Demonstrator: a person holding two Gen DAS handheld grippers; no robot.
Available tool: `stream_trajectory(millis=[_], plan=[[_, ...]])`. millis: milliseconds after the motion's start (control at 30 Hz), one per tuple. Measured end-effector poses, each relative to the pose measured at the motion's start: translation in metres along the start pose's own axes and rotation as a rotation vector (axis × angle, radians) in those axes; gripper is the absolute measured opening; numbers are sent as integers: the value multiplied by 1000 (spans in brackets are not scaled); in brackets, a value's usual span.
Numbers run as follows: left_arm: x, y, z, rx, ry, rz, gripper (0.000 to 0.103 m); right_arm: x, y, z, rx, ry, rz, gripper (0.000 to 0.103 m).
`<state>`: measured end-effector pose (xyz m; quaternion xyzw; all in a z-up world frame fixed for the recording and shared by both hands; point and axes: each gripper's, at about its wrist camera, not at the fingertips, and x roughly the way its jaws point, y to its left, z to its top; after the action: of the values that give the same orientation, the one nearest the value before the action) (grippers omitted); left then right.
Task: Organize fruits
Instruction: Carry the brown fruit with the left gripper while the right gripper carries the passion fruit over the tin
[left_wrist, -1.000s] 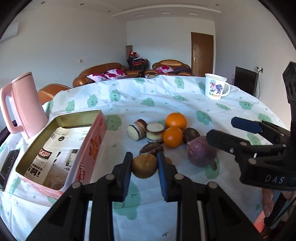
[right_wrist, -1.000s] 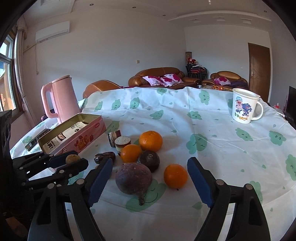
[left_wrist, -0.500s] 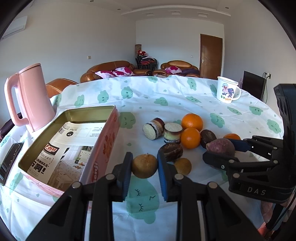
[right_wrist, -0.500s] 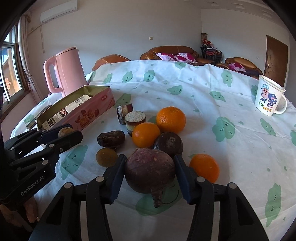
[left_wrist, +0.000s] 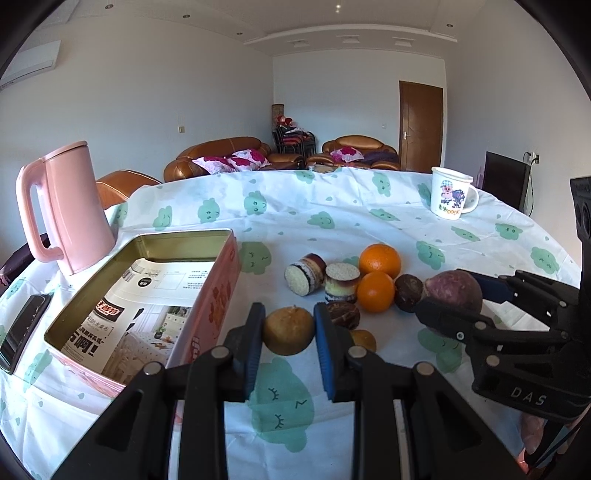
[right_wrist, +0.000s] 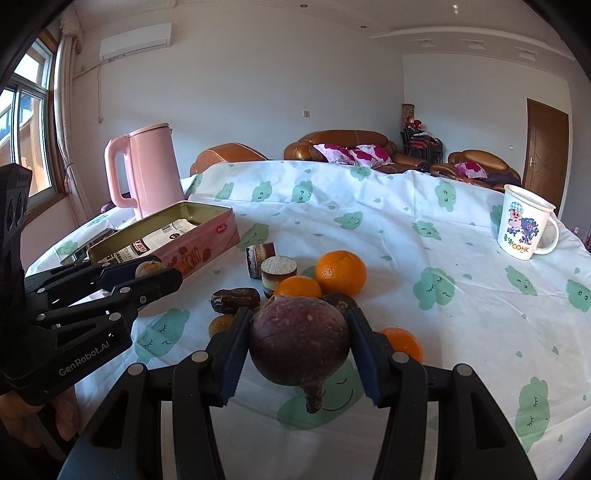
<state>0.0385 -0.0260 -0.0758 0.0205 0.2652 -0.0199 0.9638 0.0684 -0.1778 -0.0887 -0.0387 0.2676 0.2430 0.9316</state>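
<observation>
The right gripper (right_wrist: 299, 341) is now pinching the beet (right_wrist: 300, 341); a second ago its jaws were spread wide around it, and they have since pressed in on both sides. The left gripper (left_wrist: 289, 332) is still clamping the brown fruit (left_wrist: 289, 331), as it was a second ago. Both pieces are looking lifted clear of the cloth, so two fruits are probably ready to move. Ahead of the right gripper, two oranges (right_wrist: 341, 272) are sitting touching; to its right, a third (right_wrist: 402, 342). Ahead and left of the left gripper, the open tin (left_wrist: 221, 280) is waiting, seemingly the destination. Farther off are the kettle (left_wrist: 66, 214) and mug (left_wrist: 451, 197).
</observation>
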Motion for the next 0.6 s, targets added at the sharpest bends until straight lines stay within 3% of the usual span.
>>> stream_trajectory(millis=[600], plan=[[-17, -3, 3, 14, -98, 27, 28, -27, 1, -3, -5, -166, 17, 54]])
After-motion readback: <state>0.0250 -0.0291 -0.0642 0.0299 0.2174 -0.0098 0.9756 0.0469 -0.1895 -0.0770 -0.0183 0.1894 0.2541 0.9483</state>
